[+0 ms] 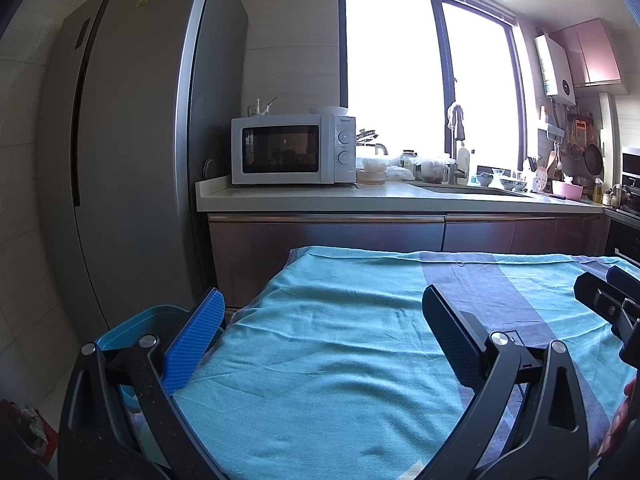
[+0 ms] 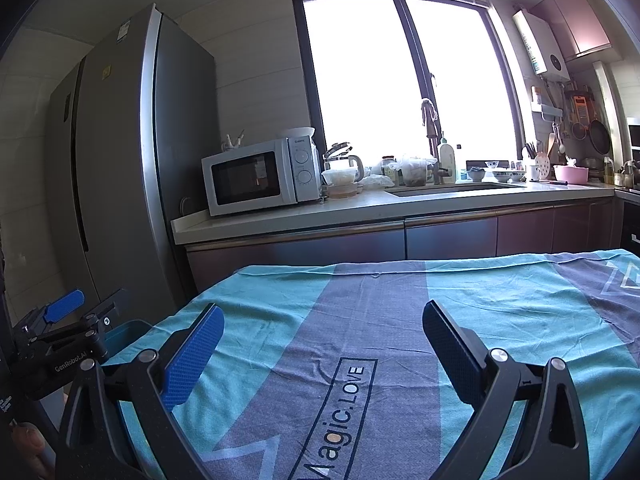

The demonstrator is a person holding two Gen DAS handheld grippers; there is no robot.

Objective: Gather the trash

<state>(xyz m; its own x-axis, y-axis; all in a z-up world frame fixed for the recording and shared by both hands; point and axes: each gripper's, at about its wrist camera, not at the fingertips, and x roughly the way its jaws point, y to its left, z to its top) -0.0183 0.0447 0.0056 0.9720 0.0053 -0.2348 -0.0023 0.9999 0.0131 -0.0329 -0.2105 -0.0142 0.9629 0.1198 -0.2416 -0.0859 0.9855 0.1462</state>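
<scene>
My left gripper (image 1: 320, 312) is open above the near left part of a table covered with a teal and grey cloth (image 1: 340, 340), with nothing between its blue pads. My right gripper (image 2: 322, 322) is open too, hovering over the grey band of the cloth (image 2: 360, 320) printed "Magic.LOVE". A blue bin (image 1: 132, 328) stands off the table's left edge, behind my left finger; its rim (image 2: 124, 330) also shows in the right wrist view. I see no piece of trash on the cloth. Each gripper appears at the edge of the other's view.
A tall grey fridge (image 1: 132, 140) stands at the left. Behind the table runs a kitchen counter (image 1: 360, 196) with a white microwave (image 1: 292, 150), jars, bowls and a sink (image 2: 452, 190). A bright window (image 1: 428, 80) is beyond. A hand (image 1: 624, 412) holds the right gripper.
</scene>
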